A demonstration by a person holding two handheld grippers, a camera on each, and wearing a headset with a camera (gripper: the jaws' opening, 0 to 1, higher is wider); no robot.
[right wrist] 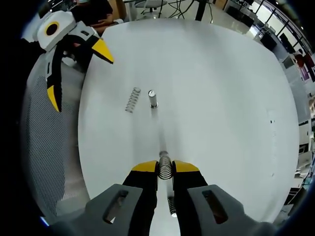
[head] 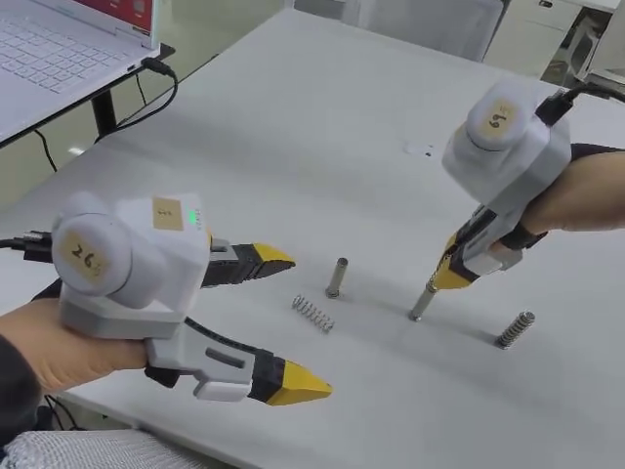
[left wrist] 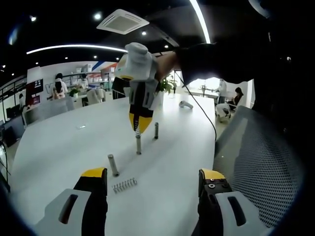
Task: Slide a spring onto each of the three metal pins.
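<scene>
Looking down in the head view: left gripper [head: 290, 322] low on the left, above the near edge of the white worktop [head: 322, 127], jaws spread wide and grasping nothing. Just past its yellow tips, loose spring [head: 312, 313] lying flat on the worktop, with bare pin [head: 337, 277] standing upright just beside it. Right gripper [head: 449, 278] angled down from the upper right, jaws clenched, tips meeting the top of middle pin [head: 422, 302]. Further right, third pin [head: 515, 329], already wrapped in a spring. Laptop [head: 59, 49] and black cable [head: 161, 88] at the top left.

Facing along the left gripper [left wrist: 152, 174] in the left gripper view: both jaws far apart and empty. Ahead of them, loose spring [left wrist: 124, 185] on its side, near bare pin [left wrist: 113, 164]. Beyond those, right gripper [left wrist: 139, 129] pointing down onto middle pin [left wrist: 138, 146], a bit of coil visible at its tips. Third pin [left wrist: 156, 130] with its spring just to the right. Mesh chair back [left wrist: 261, 157] on the right, people at far desks.

Peering along the right gripper [right wrist: 165, 169] in the right gripper view: jaws closed on held spring [right wrist: 166, 169], pinched between the yellow tips. Middle pin [right wrist: 162, 146] blurred just ahead of it; cannot tell whether over the pin's top or only against it. Lower down, through the gap, third pin [right wrist: 171, 206] in its spring. Farther out, bare pin [right wrist: 153, 98] upright, loose spring [right wrist: 132, 100] just beside it, not touching. Left gripper [right wrist: 78, 73] at the upper left, jaws gaping.
</scene>
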